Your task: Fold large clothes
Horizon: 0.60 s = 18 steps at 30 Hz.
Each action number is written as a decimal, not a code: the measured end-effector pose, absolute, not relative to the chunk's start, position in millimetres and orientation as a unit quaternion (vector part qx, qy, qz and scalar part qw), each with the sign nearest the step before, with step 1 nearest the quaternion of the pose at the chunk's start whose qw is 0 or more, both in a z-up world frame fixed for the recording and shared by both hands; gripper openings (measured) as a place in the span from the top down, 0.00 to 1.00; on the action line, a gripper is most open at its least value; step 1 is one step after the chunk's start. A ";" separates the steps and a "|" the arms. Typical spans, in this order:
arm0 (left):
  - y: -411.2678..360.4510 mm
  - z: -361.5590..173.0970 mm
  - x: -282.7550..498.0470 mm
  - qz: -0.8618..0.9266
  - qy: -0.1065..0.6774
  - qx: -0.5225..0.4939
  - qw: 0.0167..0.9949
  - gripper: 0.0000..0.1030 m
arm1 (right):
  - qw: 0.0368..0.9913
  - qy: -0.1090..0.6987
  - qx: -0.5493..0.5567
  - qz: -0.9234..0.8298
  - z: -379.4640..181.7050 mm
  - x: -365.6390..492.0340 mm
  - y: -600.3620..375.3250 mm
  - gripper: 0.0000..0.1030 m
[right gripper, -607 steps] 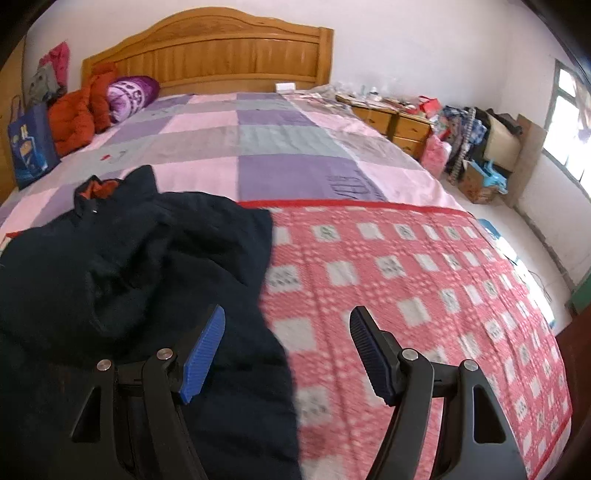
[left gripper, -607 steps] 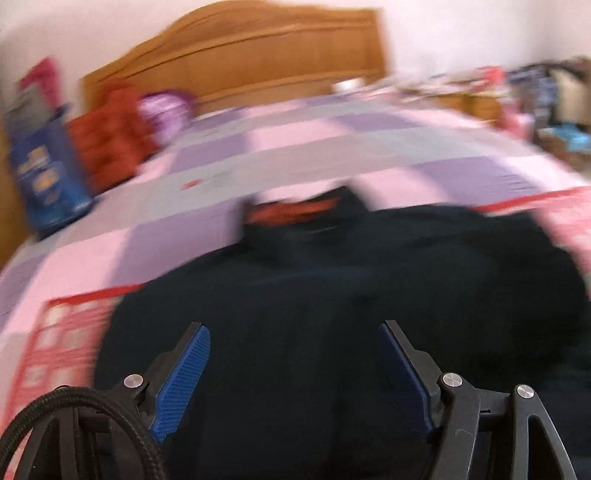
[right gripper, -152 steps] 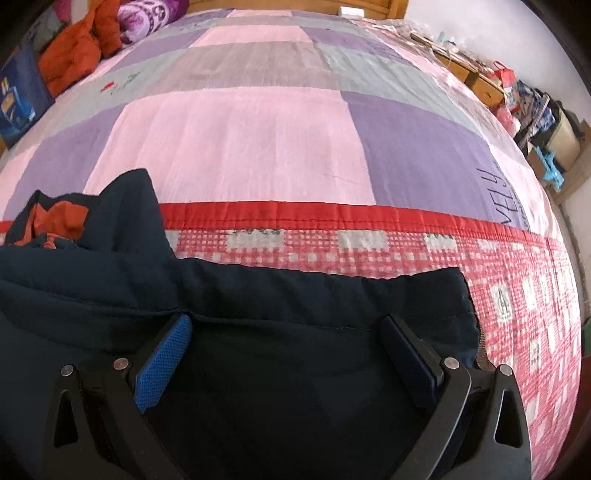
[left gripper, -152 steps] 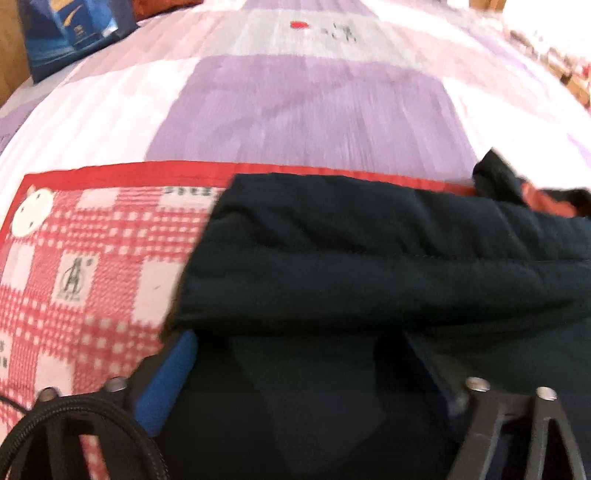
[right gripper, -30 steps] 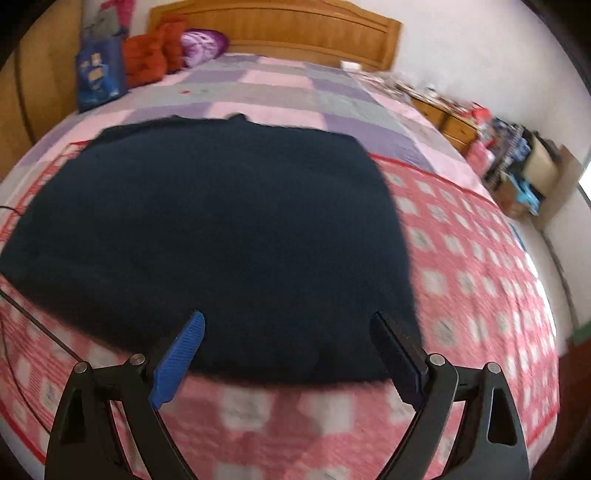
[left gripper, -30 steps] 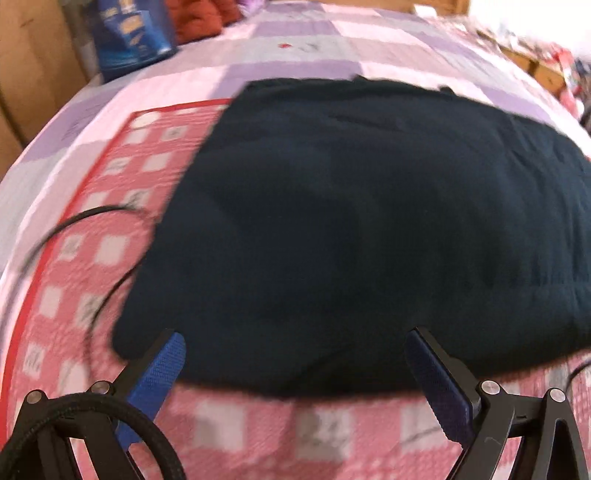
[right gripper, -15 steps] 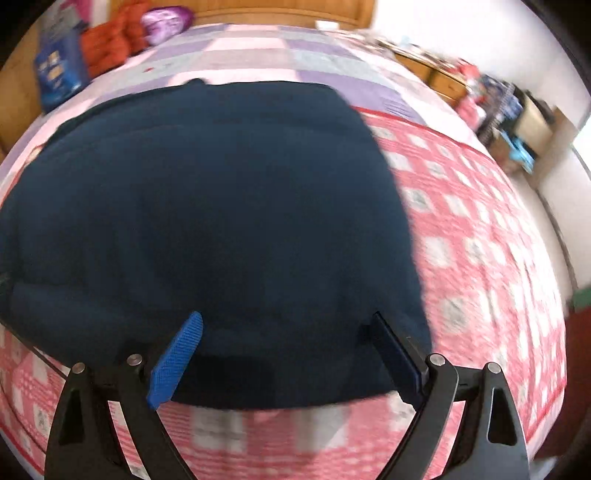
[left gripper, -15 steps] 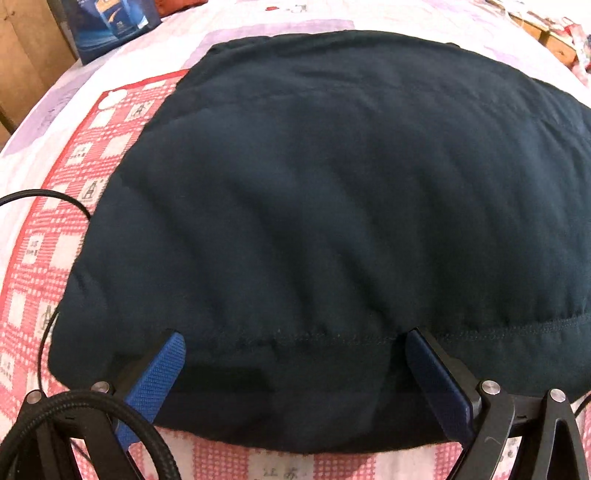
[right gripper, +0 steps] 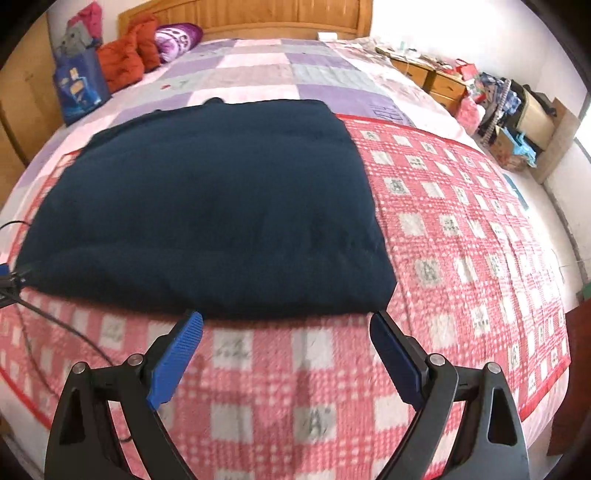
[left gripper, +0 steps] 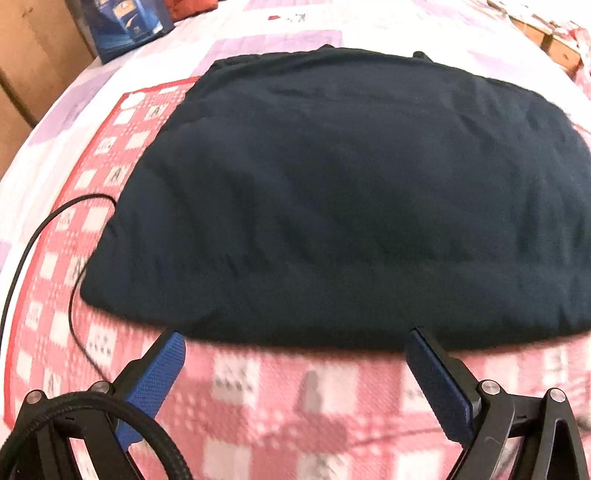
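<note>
Dark navy garment (left gripper: pixel 351 192) folded flat on red-checked blanket (right gripper: pixel 461 229); left tongs (left gripper: pixel 295 354) and right tongs (right gripper: pixel 286 332) both spread, holding nothing, just short of its near edge

1. Bed (right gripper: pixel 480 280): wooden headboard (right gripper: pixel 280 14) at the far end; covered by a pink, purple and grey patchwork sheet (right gripper: pixel 258 70).
2. Red-and-white checked blanket (right gripper: pixel 461 229) (left gripper: pixel 295 406): spread over the near part.
3. Dark navy garment (right gripper: pixel 207 214) (left gripper: pixel 351 192): folded flat, on the checked blanket, left of centre.
4. Orange bundle (right gripper: pixel 125 59), purple pillow (right gripper: pixel 177 35), blue bag (right gripper: pixel 79 86): far left.
5. Black cable (left gripper: pixel 48 229): near left edge.
</note>
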<state>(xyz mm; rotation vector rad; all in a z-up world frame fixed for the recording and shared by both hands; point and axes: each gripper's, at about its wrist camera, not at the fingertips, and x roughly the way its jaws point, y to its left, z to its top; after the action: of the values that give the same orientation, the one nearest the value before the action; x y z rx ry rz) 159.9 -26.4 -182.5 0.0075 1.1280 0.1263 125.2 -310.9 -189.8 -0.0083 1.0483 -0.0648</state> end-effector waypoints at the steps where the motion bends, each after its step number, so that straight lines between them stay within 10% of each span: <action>1: -28.9 -179.2 156.5 0.059 0.537 0.001 0.842 0.03 | 0.865 0.501 -0.004 -0.027 -186.1 119.3 -309.3 0.09; 18: -50.5 -44.1 31.5 0.057 0.559 0.004 0.827 0.04 | 0.847 0.531 0.027 -0.009 -47.0 -3.4 -273.5 0.09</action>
<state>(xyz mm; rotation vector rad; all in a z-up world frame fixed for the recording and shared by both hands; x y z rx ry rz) 31.5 -50.5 -44.1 0.0083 1.1864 0.1207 -3.4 -273.5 -47.0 0.0566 1.1206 -0.0187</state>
